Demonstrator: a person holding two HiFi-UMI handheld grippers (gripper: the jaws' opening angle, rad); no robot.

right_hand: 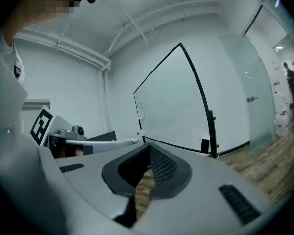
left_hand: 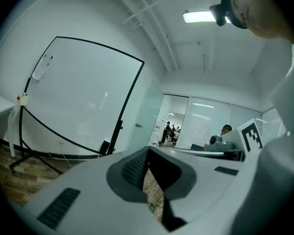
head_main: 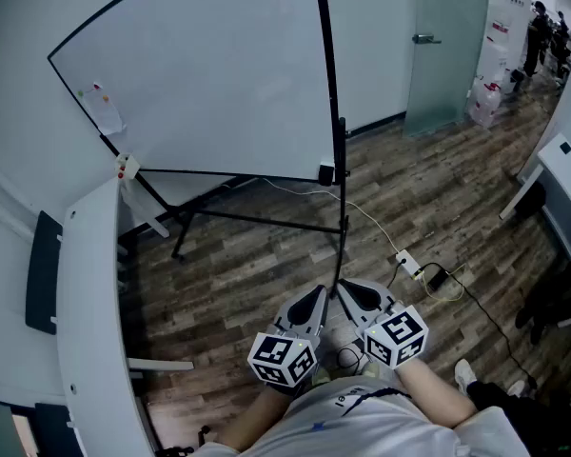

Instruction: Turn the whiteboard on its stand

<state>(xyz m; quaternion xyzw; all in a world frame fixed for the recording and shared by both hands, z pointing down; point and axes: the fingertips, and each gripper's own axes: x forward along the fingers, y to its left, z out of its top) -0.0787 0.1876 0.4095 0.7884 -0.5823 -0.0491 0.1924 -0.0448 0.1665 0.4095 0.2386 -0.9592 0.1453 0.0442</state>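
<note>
- At 6 o'clock in the head view, the left gripper [head_main: 316,298] and the right gripper [head_main: 354,296] sit side by side. Each has its jaws drawn together and holds nothing; only floor shows behind the pads.
- At 12 o'clock, the stand [head_main: 342,219] sends its black post up from just ahead of the tips. The steep angle may hide contact there, but they seem apart.
- At 2 o'clock, a power strip [head_main: 408,263] and its cable lie on the floor near the stand's foot and could snag a swung leg.
- At 9 o'clock, a desk [head_main: 88,293] runs close under the board's low left corner.
- At 11 o'clock, the whiteboard [head_main: 205,74] hangs tilted on the stand, well apart from both grippers.
- Judgement: the turn has not begun. One gripper should open and close on the board's near right edge while the other steadies the post. The turn should then go slowly, watching the desk corner.
</note>
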